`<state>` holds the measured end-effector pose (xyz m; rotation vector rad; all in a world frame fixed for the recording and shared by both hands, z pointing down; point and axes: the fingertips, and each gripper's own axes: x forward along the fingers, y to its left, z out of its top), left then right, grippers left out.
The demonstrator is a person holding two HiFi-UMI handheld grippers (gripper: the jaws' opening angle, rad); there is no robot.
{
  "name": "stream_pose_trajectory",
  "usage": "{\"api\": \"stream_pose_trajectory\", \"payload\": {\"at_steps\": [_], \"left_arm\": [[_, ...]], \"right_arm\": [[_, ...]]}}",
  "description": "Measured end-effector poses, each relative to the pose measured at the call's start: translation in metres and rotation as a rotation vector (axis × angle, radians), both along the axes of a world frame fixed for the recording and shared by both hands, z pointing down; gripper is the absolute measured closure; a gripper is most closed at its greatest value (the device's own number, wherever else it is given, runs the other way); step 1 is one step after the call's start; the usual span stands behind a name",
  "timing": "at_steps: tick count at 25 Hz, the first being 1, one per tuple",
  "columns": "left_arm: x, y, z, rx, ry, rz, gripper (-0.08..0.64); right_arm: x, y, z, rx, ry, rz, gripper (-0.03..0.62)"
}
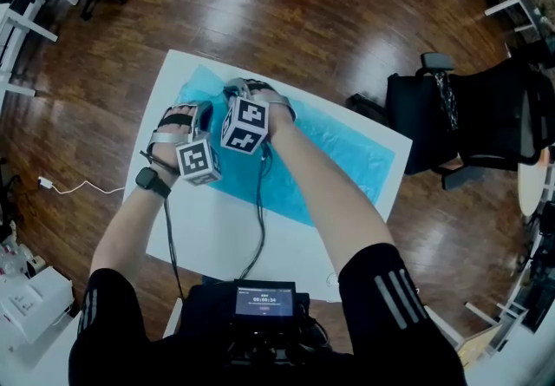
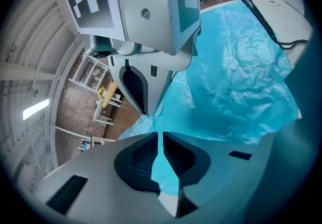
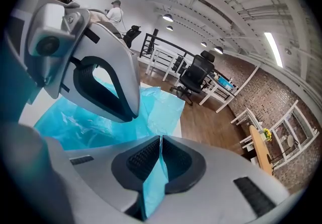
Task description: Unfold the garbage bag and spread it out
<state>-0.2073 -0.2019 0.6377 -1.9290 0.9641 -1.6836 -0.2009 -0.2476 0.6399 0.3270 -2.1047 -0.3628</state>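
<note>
Garbage bag [image 1: 338,150] lies across tabletop [image 1: 217,237]; left tool [image 2: 160,140] and right tool [image 3: 160,142] each clamp its film near far-left corner.

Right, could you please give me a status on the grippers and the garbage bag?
Both shut on garbage bag film: left gripper, right gripper, side by side. Bag crumpled, partly spread on white mat. Nothing on it; office chair beside mat.

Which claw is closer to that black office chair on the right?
Right. The right claw pinches the blue bag on the side towards the chair; the left claw pinches it alongside, farther from the chair.
</note>
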Motion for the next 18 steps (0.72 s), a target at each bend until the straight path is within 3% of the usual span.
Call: {"api": "stream_pose_trajectory", "payload": {"at_steps": [9,18], "left_arm": [[-0.017,-0.011,0.024,-0.072,-0.043,-0.016,0.507],[-0.016,-0.025,0.043,-0.194,-0.014,-0.007,0.399]], "right_arm": [[-0.008,-0.011,0.025,0.010,0.055,-0.019,0.524],[-0.011,-0.017,0.040,-0.034,0.034,0.017,0.446]]}}
